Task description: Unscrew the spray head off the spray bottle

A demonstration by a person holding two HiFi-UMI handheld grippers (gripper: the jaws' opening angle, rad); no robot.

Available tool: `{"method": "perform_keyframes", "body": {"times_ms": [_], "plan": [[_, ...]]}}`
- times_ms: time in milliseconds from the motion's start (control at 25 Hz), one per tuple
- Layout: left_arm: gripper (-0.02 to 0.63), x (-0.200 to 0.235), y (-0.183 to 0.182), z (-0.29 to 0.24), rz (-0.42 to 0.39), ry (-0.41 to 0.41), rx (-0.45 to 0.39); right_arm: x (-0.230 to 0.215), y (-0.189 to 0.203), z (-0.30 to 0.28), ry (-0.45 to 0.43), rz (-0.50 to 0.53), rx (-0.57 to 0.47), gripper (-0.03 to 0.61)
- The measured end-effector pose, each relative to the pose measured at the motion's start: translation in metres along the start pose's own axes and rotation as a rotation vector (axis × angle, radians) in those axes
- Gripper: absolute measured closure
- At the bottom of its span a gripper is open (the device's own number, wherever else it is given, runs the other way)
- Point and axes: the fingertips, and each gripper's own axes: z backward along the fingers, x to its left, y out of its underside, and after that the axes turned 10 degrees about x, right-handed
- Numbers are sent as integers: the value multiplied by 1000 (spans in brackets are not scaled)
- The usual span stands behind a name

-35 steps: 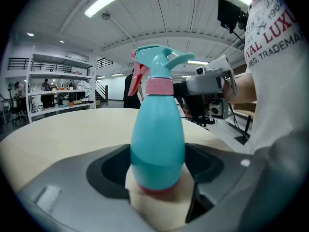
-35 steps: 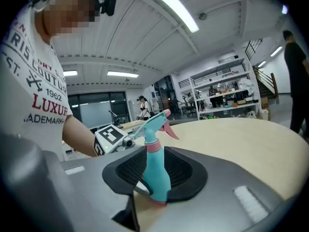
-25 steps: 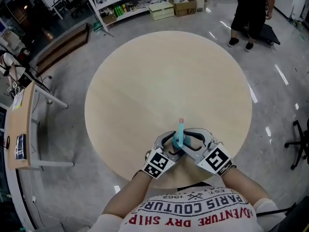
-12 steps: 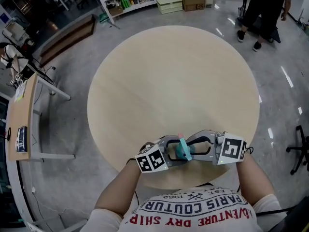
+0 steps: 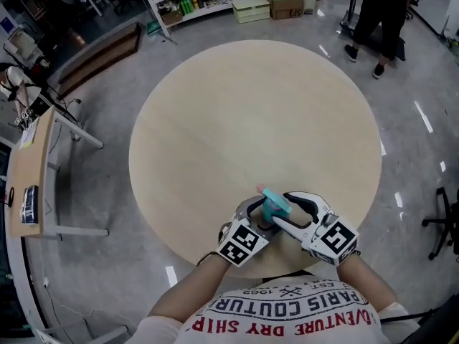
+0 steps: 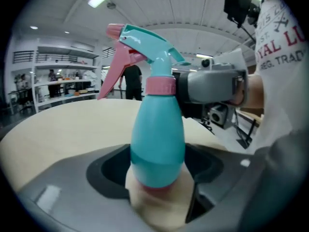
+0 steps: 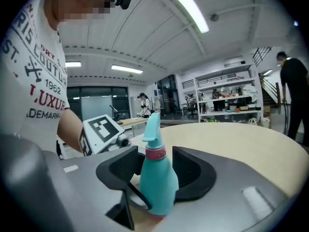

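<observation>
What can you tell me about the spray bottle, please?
The spray bottle is teal, glossy plastic, with a pear-shaped body, a pink collar, a teal spray head and a pink trigger. It stands upright near the round table's near edge, head still on. The left gripper clamps its lower body; the right gripper's jaws, just opened, flank it without pressing.

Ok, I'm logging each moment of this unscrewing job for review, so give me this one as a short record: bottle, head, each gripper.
spray bottle: teal, over the near edge of the round table
spray head: on the bottle, pink collar at the neck
left gripper: clamped round the bottle's lower body
right gripper: jaws have just been opening; bottle stands between them, not gripped
</observation>
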Motion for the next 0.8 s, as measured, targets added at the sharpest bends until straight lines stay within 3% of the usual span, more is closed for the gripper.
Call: {"method": "perform_keyframes", "body": {"times_ms": [200, 360, 480, 640, 720, 800], "plan": [[268, 3, 1, 0, 84, -111, 2, -2, -6, -10, 109, 32, 38, 426], [270, -4, 4, 3, 44, -83, 2, 7, -5, -6, 69, 56, 46, 434], [268, -15, 10, 9, -63, 28, -6, 20, -3, -3, -57, 135, 57, 437], [268, -40, 24, 23, -275, 250, 18, 52, 5, 5, -337, 315, 114, 445], [268, -48, 30, 27, -355, 335, 48, 61, 7, 8, -446, 333, 128, 445], [268, -49, 32, 28, -388, 375, 69, 63, 8, 7, -498, 330, 134, 445]]}}
